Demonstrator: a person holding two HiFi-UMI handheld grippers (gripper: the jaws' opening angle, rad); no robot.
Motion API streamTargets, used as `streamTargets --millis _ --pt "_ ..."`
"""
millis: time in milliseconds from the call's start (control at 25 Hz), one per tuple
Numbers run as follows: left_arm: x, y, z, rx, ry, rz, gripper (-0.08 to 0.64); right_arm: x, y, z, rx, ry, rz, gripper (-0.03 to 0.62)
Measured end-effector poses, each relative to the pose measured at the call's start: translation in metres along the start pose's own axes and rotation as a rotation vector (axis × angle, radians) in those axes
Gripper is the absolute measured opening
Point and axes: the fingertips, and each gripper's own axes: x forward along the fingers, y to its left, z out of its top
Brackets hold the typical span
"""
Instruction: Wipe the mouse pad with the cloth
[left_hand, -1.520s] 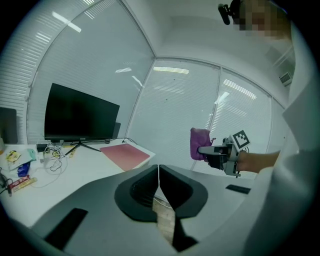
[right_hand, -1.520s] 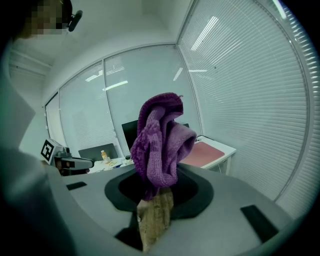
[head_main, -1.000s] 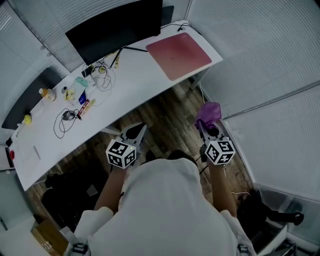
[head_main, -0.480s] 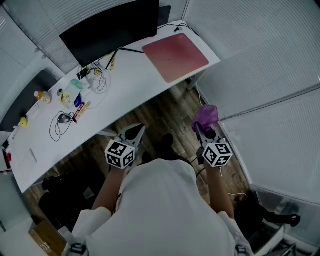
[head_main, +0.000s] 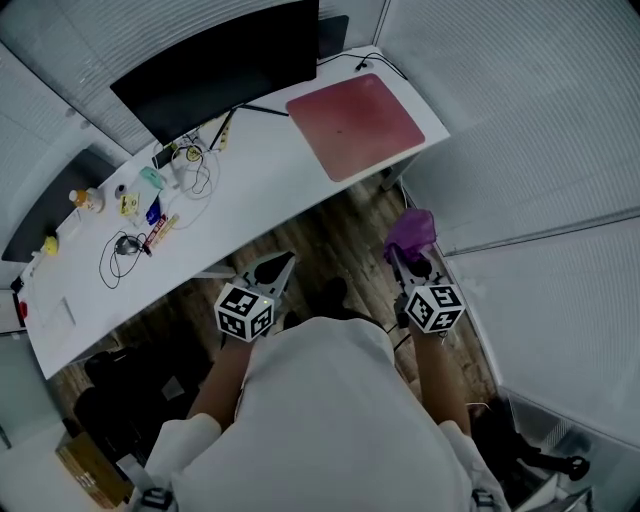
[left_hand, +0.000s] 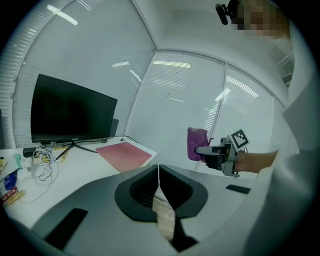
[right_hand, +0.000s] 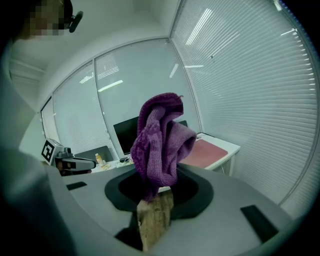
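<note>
White blinds close in a long white worktop ahead of me. My left gripper hangs short of its edge, jaws pressed together on nothing. Ahead and right of them lies the mouse pad, a flat dull-red rectangle at the worktop's right end. My right gripper pinches the cloth, a bunched purple knit standing up from the jaws. I judge this the approach: next the cloth must go forward and down onto the pad.

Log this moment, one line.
right gripper: shut on purple cloth | left gripper: shut, empty | mouse pad: on desk, not reached
</note>
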Motion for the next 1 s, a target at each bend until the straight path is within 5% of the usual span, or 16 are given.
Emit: streamTargets --millis 640,1000 --pt "0.110 0.002 0.039 -0.002 0.007 0.080 0.023 0.063 -0.101 0.045 -0.001 0.031 0.090 0.127" --pt "0.136 0.006 0.042 -0.035 0.021 0.110 0.023 0.088 -0.123 0.047 -0.009 0.075 0.125 0.127"
